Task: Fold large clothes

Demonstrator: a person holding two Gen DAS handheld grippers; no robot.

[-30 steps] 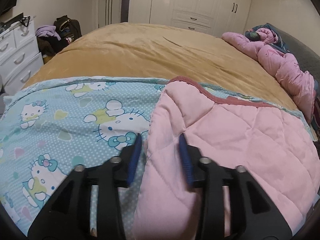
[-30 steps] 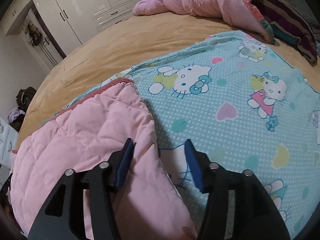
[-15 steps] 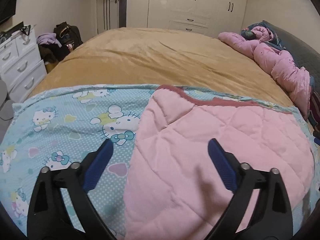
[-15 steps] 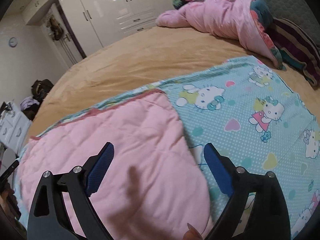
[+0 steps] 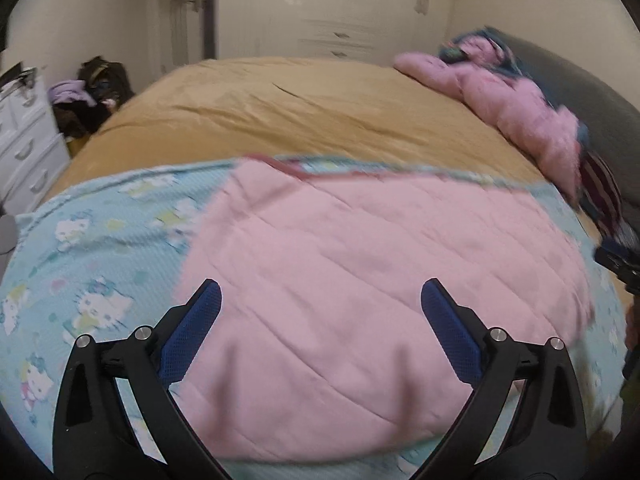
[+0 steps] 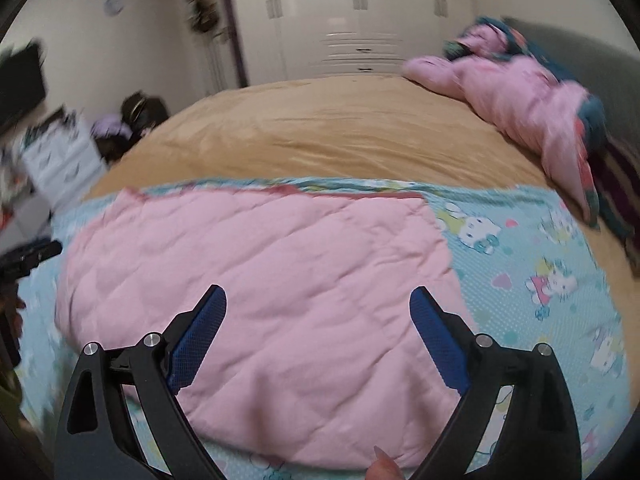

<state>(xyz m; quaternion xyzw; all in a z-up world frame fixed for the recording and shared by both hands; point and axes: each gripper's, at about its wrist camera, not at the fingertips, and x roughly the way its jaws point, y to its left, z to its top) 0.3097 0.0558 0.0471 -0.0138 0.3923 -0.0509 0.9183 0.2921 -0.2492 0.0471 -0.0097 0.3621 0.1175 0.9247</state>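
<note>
A quilt lies on the bed, its pink quilted underside (image 5: 360,280) folded over the blue cartoon-cat printed side (image 5: 88,272). In the right wrist view the pink fold (image 6: 280,280) fills the middle and the printed side (image 6: 540,272) shows to the right. My left gripper (image 5: 320,304) is open and empty, above the near part of the pink fold. My right gripper (image 6: 318,308) is open and empty, also above the pink fold. The right gripper's tip shows at the right edge of the left wrist view (image 5: 618,262), and the left gripper's tip shows at the left edge of the right wrist view (image 6: 28,256).
The tan bedspread (image 5: 304,112) stretches beyond the quilt. A crumpled pink duvet (image 5: 520,112) and a striped pillow (image 5: 604,196) lie along the grey headboard at the right. A white chest of drawers (image 5: 24,148) and a pile of bags (image 5: 92,96) stand at the left. White wardrobes (image 6: 352,20) line the far wall.
Both grippers opened wide, letting go of the pink fold's edge, and pulled back. The fold now lies flat on the printed side.
</note>
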